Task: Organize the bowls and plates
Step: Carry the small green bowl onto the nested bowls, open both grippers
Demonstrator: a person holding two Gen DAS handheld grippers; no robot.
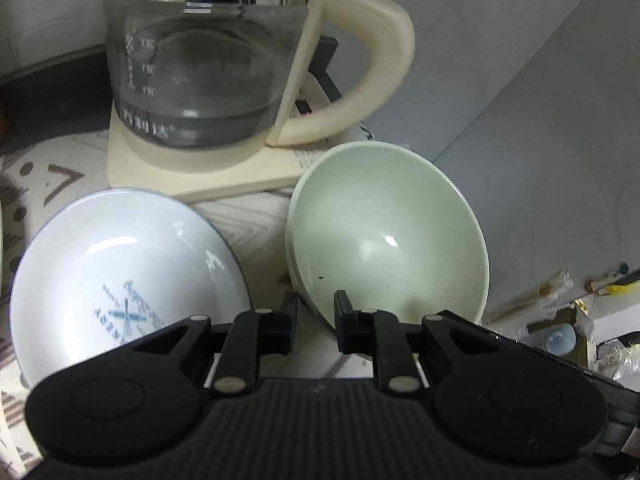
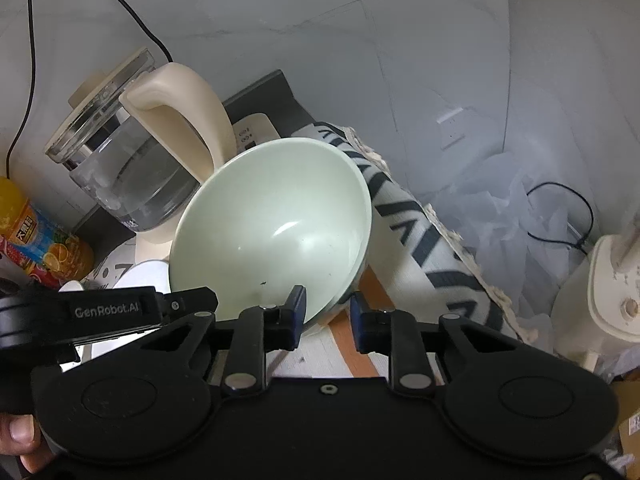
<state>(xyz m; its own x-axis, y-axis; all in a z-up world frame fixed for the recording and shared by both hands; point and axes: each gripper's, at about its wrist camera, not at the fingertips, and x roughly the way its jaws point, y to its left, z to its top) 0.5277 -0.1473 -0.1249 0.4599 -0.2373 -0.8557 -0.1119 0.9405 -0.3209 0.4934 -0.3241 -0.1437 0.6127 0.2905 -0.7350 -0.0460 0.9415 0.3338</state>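
Pale grey wall [image 2: 360, 40] with socket [image 2: 452, 130]; patterned tablecloth [image 2: 420, 232]; dim light.

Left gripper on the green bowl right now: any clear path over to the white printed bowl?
Probably yes. The left gripper straddles the green bowl's near rim; the white printed bowl sits beside it, apart, with only bare patterned cloth between. The kettle stands behind both.

A glass kettle [image 1: 192, 80] with a cream handle [image 1: 372, 60] sits on its cream base [image 1: 208, 172], water low inside. Left of the kettle stands an orange juice bottle [image 2: 36, 236]. A black cable [image 2: 132, 16] runs up the wall behind the kettle. Under the kettle's base lies a patterned cloth [image 1: 256, 220].
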